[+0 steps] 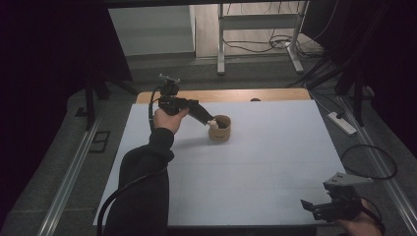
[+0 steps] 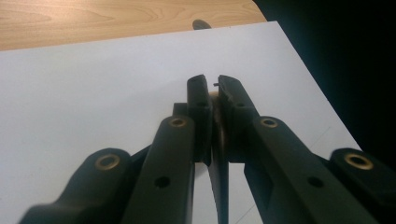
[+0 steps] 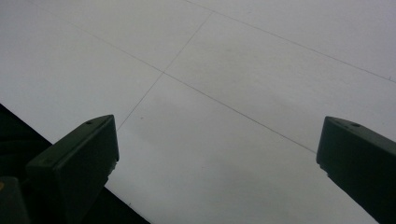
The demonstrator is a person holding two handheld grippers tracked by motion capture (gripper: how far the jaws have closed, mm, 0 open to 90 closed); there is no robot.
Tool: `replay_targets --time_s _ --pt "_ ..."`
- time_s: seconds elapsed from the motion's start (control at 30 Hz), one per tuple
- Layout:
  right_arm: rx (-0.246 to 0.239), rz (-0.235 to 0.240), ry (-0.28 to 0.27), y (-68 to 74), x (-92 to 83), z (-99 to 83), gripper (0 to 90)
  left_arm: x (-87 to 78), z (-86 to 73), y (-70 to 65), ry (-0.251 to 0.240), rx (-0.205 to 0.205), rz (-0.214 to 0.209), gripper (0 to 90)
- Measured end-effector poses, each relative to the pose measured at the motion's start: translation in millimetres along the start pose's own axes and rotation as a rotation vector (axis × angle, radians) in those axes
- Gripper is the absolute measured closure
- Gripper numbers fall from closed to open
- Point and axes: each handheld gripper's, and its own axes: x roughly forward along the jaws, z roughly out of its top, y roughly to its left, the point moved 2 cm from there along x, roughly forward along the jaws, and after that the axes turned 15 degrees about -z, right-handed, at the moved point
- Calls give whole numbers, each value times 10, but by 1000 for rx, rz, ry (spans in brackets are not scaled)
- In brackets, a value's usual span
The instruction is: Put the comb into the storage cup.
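Matt white table sheet (image 1: 255, 162), smooth, faint seam lines. Beyond the sheet's far edge, bare wood strip (image 1: 221, 95), light grain visible. On the sheet: tan cup (image 1: 220, 129), matt, wood-like. Left gripper (image 1: 209, 120): black matt plastic, brass-coloured rivets. Right gripper (image 1: 306, 205): same black plastic.

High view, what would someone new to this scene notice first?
A small brown cup stands alone on the far middle of the white table, and the left gripper reaches to its near rim with jaws closed on it. The left gripper view shows the tan rim pinched between the black pads. The right gripper waits open at the near right corner, over bare table.
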Motion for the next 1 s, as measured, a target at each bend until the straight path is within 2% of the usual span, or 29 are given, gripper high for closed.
replay_targets --time_s 0.33,0.4,0.5,0.8,1.0 --pt "-3 1 -1 2 0 0 0 19 -18 81 -33 -15 -8 818" --pt "-4 1 0 3 1 0 0 30 -19 91 -33 -12 1 811" --pt "-5 1 1 4 2 0 0 45 -17 96 -36 -8 3 778" --pt "-6 3 1 5 1 -1 0 102 -18 82 -25 20 43 704" --pt "-7 4 4 6 2 -1 0 120 -22 70 -39 52 74 593"
